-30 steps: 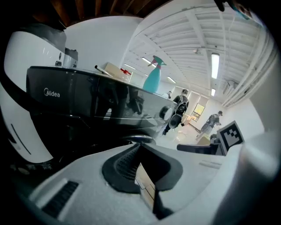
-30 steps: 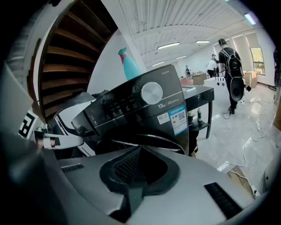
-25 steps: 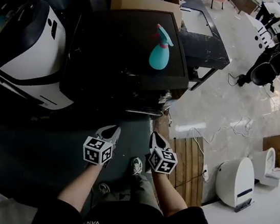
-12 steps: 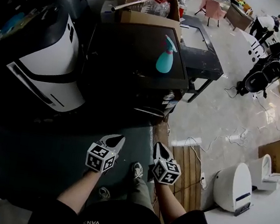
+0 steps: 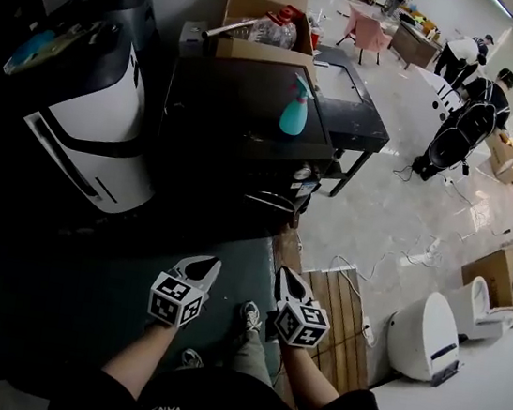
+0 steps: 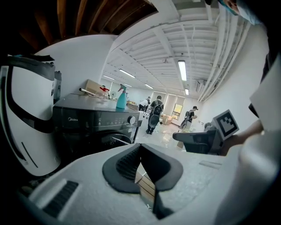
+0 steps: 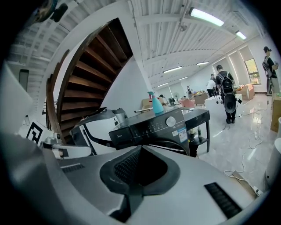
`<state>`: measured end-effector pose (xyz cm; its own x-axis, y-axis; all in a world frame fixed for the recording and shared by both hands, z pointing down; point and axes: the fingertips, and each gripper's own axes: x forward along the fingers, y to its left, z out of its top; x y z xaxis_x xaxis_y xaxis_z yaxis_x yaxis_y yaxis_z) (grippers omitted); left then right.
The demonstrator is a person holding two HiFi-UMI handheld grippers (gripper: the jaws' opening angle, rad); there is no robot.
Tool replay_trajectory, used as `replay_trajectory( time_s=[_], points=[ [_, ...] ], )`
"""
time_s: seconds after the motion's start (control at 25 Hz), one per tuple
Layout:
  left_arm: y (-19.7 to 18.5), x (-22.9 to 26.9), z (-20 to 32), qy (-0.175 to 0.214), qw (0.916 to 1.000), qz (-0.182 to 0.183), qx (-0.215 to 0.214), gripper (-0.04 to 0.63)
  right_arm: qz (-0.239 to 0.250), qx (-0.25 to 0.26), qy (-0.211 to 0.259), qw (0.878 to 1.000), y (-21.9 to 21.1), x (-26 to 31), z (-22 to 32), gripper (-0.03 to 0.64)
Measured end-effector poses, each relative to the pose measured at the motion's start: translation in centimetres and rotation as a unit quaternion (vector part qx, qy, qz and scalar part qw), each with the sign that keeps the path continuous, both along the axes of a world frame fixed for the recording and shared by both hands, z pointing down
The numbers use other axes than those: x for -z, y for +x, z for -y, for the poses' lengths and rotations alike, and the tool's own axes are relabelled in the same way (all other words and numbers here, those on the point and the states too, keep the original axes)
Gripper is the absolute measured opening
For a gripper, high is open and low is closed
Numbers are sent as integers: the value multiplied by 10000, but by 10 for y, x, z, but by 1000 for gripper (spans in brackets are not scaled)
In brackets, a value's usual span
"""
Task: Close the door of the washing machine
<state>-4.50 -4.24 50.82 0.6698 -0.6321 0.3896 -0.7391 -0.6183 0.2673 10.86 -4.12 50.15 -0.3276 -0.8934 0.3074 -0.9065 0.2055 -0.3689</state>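
Observation:
The black front-loading washing machine (image 5: 238, 131) stands ahead of me, and its round door (image 5: 271, 201) looks slightly ajar at the front. It also shows in the left gripper view (image 6: 94, 125) and the right gripper view (image 7: 153, 127). My left gripper (image 5: 198, 272) and right gripper (image 5: 282, 281) hang side by side well short of the machine, above the dark mat. Both are shut and hold nothing. The left gripper (image 6: 140, 147) and the right gripper (image 7: 140, 149) each point toward the machine's front.
A teal spray bottle (image 5: 293, 110) stands on the machine's top. A white and black appliance (image 5: 89, 119) is to its left, cardboard boxes (image 5: 265, 11) behind, a black table (image 5: 350, 108) to its right. Wooden slats (image 5: 340, 315), floor cables, a white unit (image 5: 423, 332) and people (image 5: 463, 115) lie to the right.
Both grippers have risen and I have drawn back, so the washing machine sits farther off and higher in the head view. The jaws have stayed shut.

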Motion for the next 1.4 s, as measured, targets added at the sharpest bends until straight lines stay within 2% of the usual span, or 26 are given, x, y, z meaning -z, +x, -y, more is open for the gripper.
replay_trajectory(
  time_s=[0.32,0.68,1.04,1.4],
  points=[
    [-30,11,-60,89,9997,-77,-194,5,-110,-14,249,9996,-27,20,-56,0],
    [-57,19,-113,146,9993,50,-353,5,-305,114,401,9987,-56,43,-108,0],
    [-75,37,-137,382,9989,-26,-285,6,-403,83,554,9976,-61,65,-138,0],
    [-83,43,-151,513,9985,9,-197,5,-508,127,593,9969,-66,61,-155,-2]
  ],
)
